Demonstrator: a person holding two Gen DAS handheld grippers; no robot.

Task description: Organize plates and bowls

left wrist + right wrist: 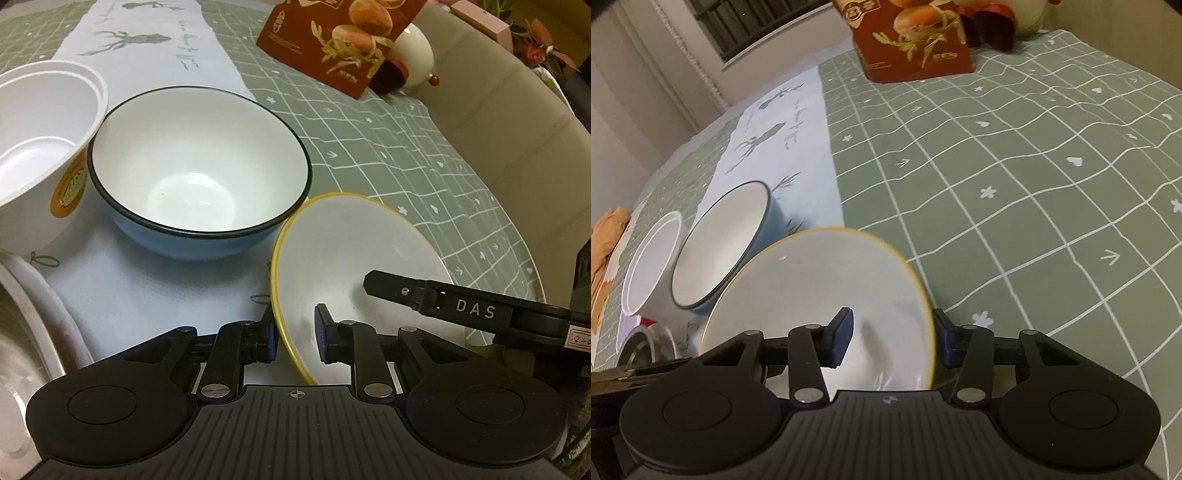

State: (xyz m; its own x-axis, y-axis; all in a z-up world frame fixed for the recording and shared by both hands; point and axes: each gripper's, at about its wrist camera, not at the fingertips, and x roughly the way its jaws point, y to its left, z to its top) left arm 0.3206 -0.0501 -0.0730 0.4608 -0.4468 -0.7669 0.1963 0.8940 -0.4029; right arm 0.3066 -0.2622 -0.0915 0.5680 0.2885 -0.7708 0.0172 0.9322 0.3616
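Observation:
A white bowl with a yellow rim [369,243] [820,280] stands tilted on edge at the near right, its lower edge hidden behind the grippers. My left gripper [295,338] straddles its near rim. The outer pad lies against the wall, and white shows between the wall and the inner pad, so it is open. My right gripper [892,339] is shut on the bowl's right side, with one finger [443,302] lying inside the bowl and the other outside the rim. A blue bowl with a black rim [199,173] [720,251] sits upright just left of it.
A white plastic tub [40,147] [652,266] stands beside the blue bowl. A steel bowl [22,354] rests on a white plate [48,295] at the near left. A red box [332,40] [916,40] stands at the far side of the green checked tablecloth [1034,166].

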